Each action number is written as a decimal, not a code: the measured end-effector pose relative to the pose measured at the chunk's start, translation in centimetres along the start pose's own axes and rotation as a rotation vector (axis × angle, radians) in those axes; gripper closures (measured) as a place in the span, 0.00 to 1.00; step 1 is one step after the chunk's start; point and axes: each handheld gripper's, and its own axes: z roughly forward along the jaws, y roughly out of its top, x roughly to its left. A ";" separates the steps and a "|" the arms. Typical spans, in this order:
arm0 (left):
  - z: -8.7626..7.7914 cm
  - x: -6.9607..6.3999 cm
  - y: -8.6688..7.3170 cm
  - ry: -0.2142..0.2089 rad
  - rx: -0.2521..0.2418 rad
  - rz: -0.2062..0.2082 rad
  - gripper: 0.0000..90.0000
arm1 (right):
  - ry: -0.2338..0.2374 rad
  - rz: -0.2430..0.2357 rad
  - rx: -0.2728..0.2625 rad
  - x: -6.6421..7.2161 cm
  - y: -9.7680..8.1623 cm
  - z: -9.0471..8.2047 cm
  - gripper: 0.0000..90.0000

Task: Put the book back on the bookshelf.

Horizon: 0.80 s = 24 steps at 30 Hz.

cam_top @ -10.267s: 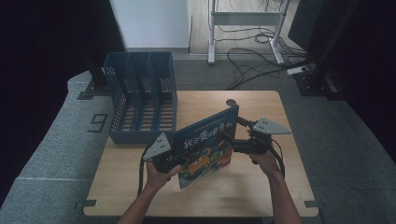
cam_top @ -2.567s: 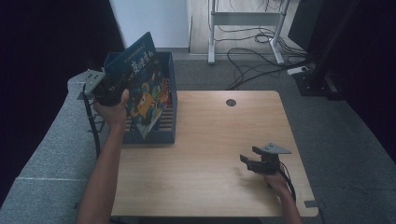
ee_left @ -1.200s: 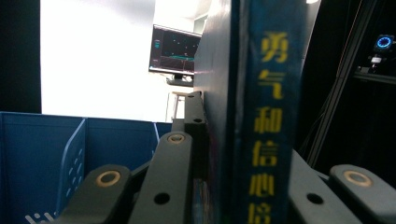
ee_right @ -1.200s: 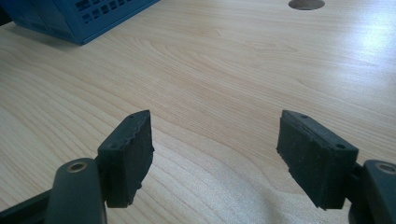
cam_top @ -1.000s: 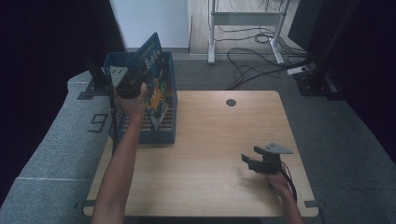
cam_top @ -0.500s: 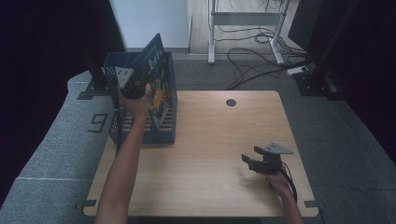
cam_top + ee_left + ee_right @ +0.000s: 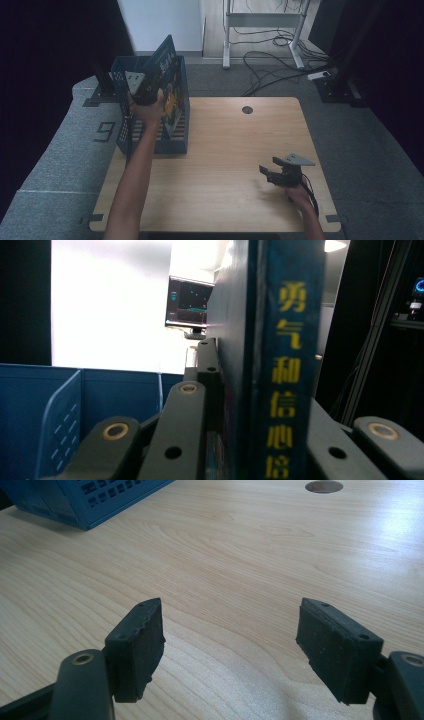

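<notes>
One book (image 7: 167,82) is the job here: in the high view the left gripper (image 7: 145,90) holds it upright by its edge, over the right-hand compartments of the blue file rack (image 7: 150,145) at the table's far-left corner, lower edge already inside the rack walls. Upright and parallel to the dividers makes sense, my read: it has to drop into a narrow slot, so any tilt would snag on a partition. The right gripper (image 7: 267,172) sits low over the bare wooden table (image 7: 225,150) near the front right, well apart from the rack, jaws spread with nothing between them; looks parked out of the way since one hand is enough for the insert. Floor mat beside the rack carries a large "9" (image 7: 105,132). Left gripper view: jaws clamped on the book (image 7: 260,365), spine facing the camera, one pad (image 7: 207,375) flat against the cover. Spine text in yellow Chinese reads 勇气和信心, with one more character partly cut off at the bottom, can't read it. Blue divider (image 7: 60,425) and the rack's back wall sit lower left, so the book is above and to the side of that compartment. A lit monitor (image 7: 190,302) shows far behind; its text is too small to read. Right gripper view: both pads (image 7: 137,640) wide apart, empty, hovering just above the wood grain; rack corner (image 7: 95,500) top left, cable hole (image 7: 324,486) top right. No labels here.
</notes>
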 end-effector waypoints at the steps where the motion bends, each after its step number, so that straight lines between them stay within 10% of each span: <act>1: 0.0 -0.1 -0.1 0.000 0.002 0.003 0.91 | 0.001 0.000 0.000 0.0 0.0 0.0 0.29; 24: -0.1 -1.4 -5.2 -0.005 0.059 0.078 0.91 | 0.005 -0.007 0.006 0.1 -0.2 0.0 0.29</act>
